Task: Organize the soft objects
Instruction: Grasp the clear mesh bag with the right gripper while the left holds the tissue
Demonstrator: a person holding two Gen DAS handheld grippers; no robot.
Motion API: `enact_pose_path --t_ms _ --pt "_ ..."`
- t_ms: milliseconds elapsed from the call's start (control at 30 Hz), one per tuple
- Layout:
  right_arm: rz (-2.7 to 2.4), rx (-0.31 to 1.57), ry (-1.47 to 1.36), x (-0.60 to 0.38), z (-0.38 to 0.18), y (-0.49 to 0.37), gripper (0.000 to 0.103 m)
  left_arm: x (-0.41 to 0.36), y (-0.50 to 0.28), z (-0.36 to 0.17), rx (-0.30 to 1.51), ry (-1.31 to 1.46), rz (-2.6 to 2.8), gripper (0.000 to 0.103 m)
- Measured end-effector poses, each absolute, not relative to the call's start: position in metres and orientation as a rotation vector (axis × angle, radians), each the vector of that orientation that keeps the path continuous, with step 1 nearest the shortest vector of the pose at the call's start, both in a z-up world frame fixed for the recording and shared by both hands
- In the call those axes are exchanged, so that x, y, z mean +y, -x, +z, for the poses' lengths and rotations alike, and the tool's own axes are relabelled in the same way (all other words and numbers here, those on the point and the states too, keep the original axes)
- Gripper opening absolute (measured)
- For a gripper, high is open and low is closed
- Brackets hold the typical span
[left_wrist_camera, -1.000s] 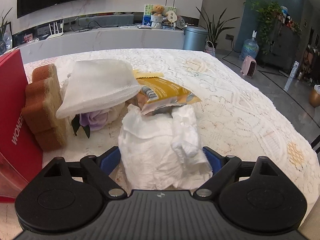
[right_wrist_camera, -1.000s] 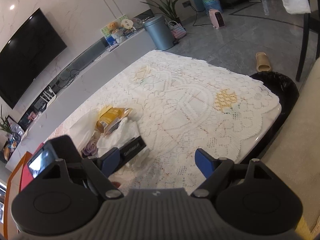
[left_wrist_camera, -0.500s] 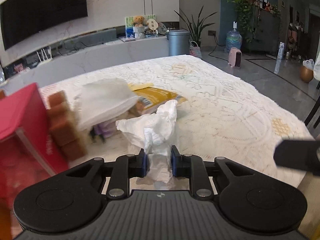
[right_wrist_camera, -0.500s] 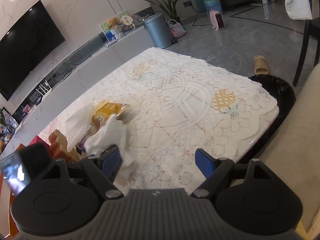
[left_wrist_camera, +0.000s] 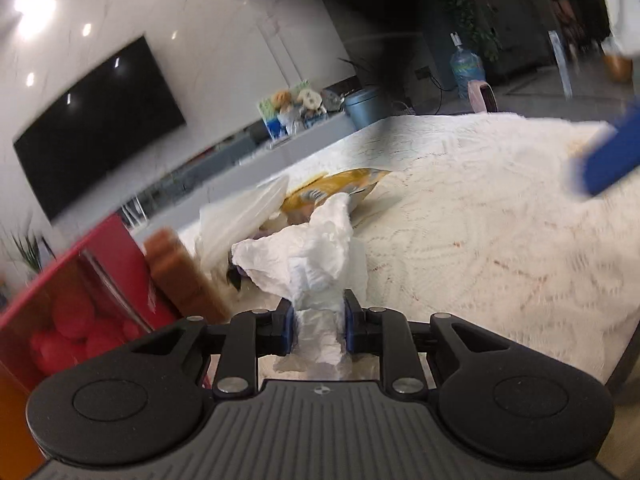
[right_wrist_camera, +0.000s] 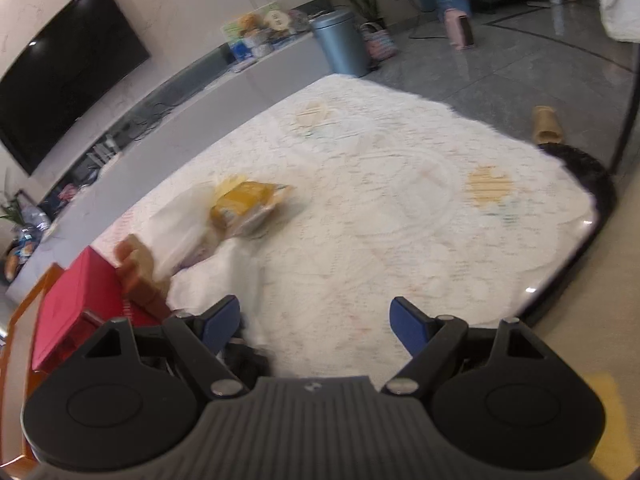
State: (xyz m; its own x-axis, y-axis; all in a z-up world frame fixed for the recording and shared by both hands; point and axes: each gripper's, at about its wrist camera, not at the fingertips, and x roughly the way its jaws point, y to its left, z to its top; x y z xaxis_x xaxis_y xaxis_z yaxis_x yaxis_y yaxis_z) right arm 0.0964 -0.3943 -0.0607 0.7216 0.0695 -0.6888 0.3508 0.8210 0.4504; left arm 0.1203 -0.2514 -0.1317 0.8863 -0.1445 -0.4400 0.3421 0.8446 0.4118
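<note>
One crumpled white cloth (left_wrist_camera: 308, 256) is pinched between the pads of the left gripper (left_wrist_camera: 318, 326), bunching up just ahead of them, near the tabletop's left edge. One brown sponge (left_wrist_camera: 180, 276), one yellow packet (left_wrist_camera: 336, 192) and one red box (left_wrist_camera: 80, 288) sit beside it. The right gripper (right_wrist_camera: 316, 322) stands spread, empty, over the lace tablecloth (right_wrist_camera: 400, 208). A television (right_wrist_camera: 60, 84) hangs on the far wall.

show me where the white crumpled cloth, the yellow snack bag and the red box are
white crumpled cloth (left_wrist_camera: 308, 256), left wrist view, its bunched middle above the jaws
yellow snack bag (right_wrist_camera: 244, 200), right wrist view, its front face
red box (right_wrist_camera: 76, 296), right wrist view, its top face
</note>
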Motion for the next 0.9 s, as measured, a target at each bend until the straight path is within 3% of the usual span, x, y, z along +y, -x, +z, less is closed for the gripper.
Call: enact_pose_path --t_ms 133,333,533,633,767,900 --pt "-0.099 0.817 -0.622 -0.391 -0.07 -0.117 0.079 -0.229 -0.14 -0.117 0.516 -0.289 -0.31 0.026" --pt "-0.056 0.754 -0.675 -0.399 -0.059 -0.139 0.078 -0.205 -0.155 -0.113 0.6 -0.098 -0.347 0.026" --pt "-0.003 0.723 -0.7 -0.405 -0.053 -0.173 0.067 -0.193 -0.163 -0.114 0.644 -0.004 -0.364 0.026" --pt "0.051 0.717 -0.77 -0.413 -0.06 -0.19 0.054 -0.178 -0.172 -0.114 0.693 0.087 -0.377 0.027" --pt "0.083 0.762 -0.836 -0.418 -0.082 -0.209 0.019 -0.169 -0.177 -0.113 0.738 0.155 -0.393 0.027" --pt "0.093 0.768 -0.888 -0.42 -0.095 -0.215 0.018 -0.163 -0.18 -0.111 0.772 0.201 -0.397 0.027"
